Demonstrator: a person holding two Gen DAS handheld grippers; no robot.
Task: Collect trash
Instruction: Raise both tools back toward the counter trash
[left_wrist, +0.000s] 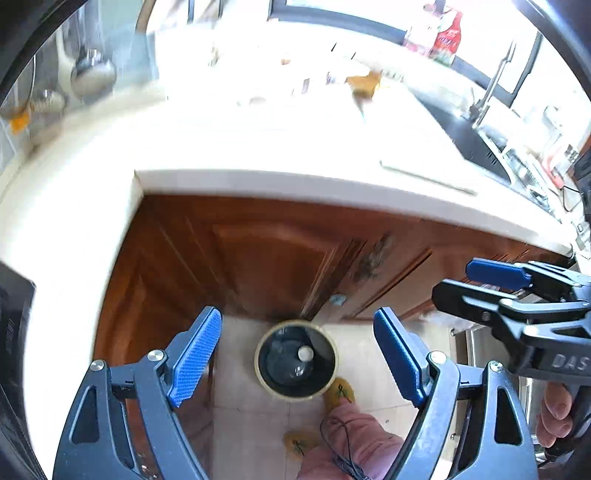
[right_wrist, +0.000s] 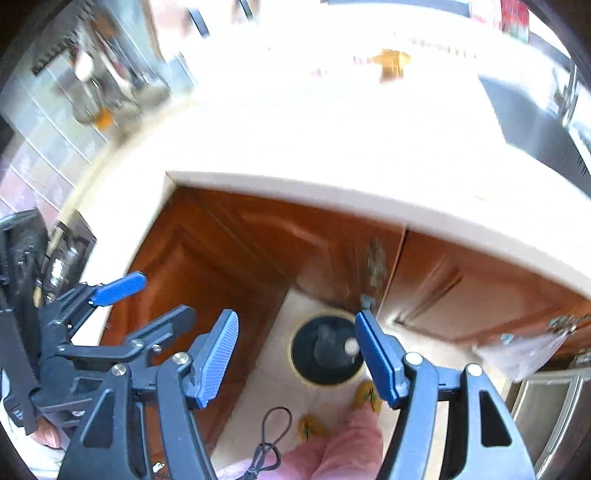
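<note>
Kitchen floor tiles lie below, where the bin (left_wrist: 296, 360) stands at six o'clock. Left gripper (left_wrist: 297, 354) and right gripper (right_wrist: 295, 356) both gape empty. At twelve o'clock, blurred countertop (left_wrist: 258, 147) clutter risks a mistaken grab.

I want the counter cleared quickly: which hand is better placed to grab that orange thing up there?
Right, probably. Left tongs and right tongs are both open and empty, but the orange thing sits right of centre in both views, so on the right hand's side.
</note>
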